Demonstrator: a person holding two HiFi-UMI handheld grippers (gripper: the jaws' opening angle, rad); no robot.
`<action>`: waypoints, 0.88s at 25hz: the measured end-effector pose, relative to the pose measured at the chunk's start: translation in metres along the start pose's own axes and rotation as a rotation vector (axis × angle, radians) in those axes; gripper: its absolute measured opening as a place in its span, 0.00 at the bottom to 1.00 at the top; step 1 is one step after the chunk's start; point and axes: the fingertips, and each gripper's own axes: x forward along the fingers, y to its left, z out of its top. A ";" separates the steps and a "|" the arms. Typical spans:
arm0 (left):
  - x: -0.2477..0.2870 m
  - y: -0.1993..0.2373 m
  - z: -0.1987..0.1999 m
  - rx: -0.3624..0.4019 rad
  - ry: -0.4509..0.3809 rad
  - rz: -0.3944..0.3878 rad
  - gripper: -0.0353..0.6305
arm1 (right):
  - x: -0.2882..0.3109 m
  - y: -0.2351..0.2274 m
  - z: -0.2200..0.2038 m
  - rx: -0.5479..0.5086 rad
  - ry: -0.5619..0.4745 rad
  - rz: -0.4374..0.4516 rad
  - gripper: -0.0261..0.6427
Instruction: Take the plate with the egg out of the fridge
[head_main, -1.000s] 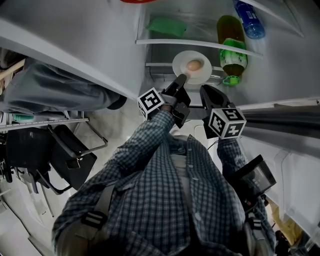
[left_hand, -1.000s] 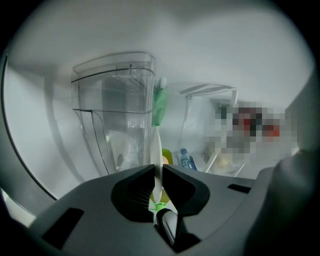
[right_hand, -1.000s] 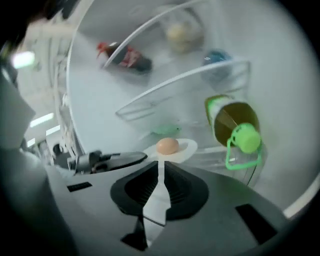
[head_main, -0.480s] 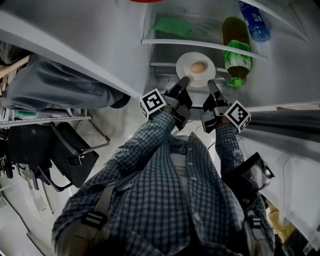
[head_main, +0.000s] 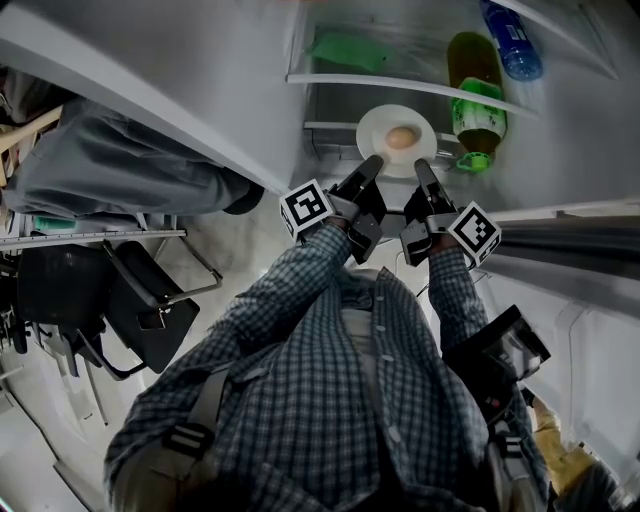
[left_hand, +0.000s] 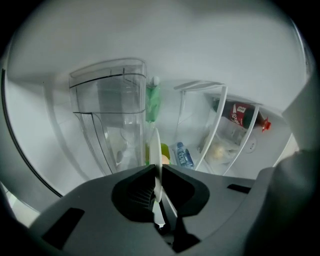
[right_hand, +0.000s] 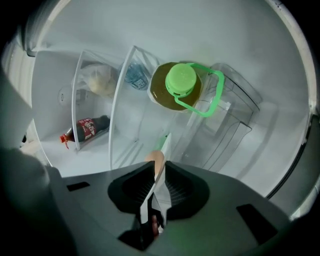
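A white plate (head_main: 381, 124) with a brown egg (head_main: 401, 138) on it hangs at the fridge's lower shelf level in the head view. My left gripper (head_main: 371, 162) is shut on the plate's near left rim. My right gripper (head_main: 421, 166) is shut on the near right rim. In the left gripper view the plate (left_hand: 156, 150) shows edge-on, pinched between the jaws of the left gripper (left_hand: 157, 172). The right gripper view likewise shows the plate (right_hand: 165, 145) edge-on between the jaws of the right gripper (right_hand: 159, 172), with the egg (right_hand: 156, 161) just beyond the pads.
A green-capped jug of yellow liquid (head_main: 478, 110) stands right of the plate. Above a glass shelf (head_main: 400, 85) lie a blue bottle (head_main: 510, 45) and a green item (head_main: 350, 50). A clear drawer (left_hand: 110, 115) and a cola bottle (left_hand: 242, 114) are inside. A black chair (head_main: 130, 300) stands at the left.
My right gripper has come up and turned onto the plate's right rim. The plate and both grippers have shifted slightly right. The left gripper keeps its hold.
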 end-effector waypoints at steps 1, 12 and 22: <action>-0.001 0.001 -0.001 -0.001 0.001 0.001 0.12 | -0.001 0.001 0.000 0.000 -0.003 0.004 0.14; -0.020 -0.016 -0.014 0.004 -0.016 -0.054 0.12 | -0.019 0.014 -0.011 -0.029 0.016 0.039 0.14; -0.054 -0.029 -0.034 -0.025 -0.019 -0.073 0.12 | -0.052 0.028 -0.034 -0.058 0.007 0.023 0.14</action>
